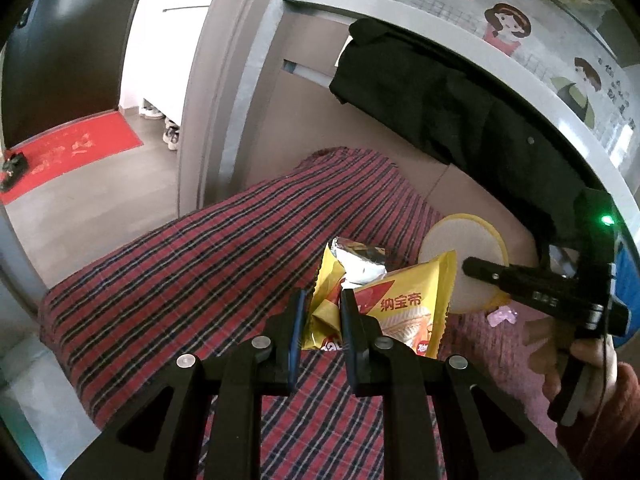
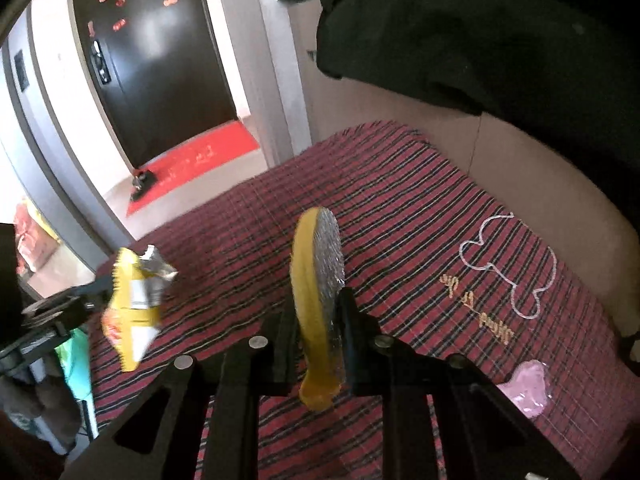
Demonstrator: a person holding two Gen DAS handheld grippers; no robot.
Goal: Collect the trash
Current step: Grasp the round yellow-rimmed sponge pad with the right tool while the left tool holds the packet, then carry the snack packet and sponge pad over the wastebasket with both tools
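My left gripper [image 1: 323, 312] is shut on a torn yellow snack wrapper [image 1: 400, 304] with a silver lining, held above the red plaid cover [image 1: 200, 264]. The wrapper also shows at the left of the right wrist view [image 2: 134, 304]. My right gripper [image 2: 318, 320] is shut on a round yellow lid [image 2: 316, 300] with a foil face, held on edge above the cover. In the left wrist view the lid [image 1: 460, 248] and the right gripper [image 1: 480, 270] are at the right. A pink wrapper [image 2: 526, 388] lies on the cover at the right.
A black coat [image 1: 440, 100] hangs over the beige backrest [image 2: 520, 168] behind the cover. A grey door frame [image 1: 224, 92] stands at the left, with a dark door [image 2: 160, 60], a red mat [image 1: 72, 152] and shoes [image 1: 172, 134] beyond.
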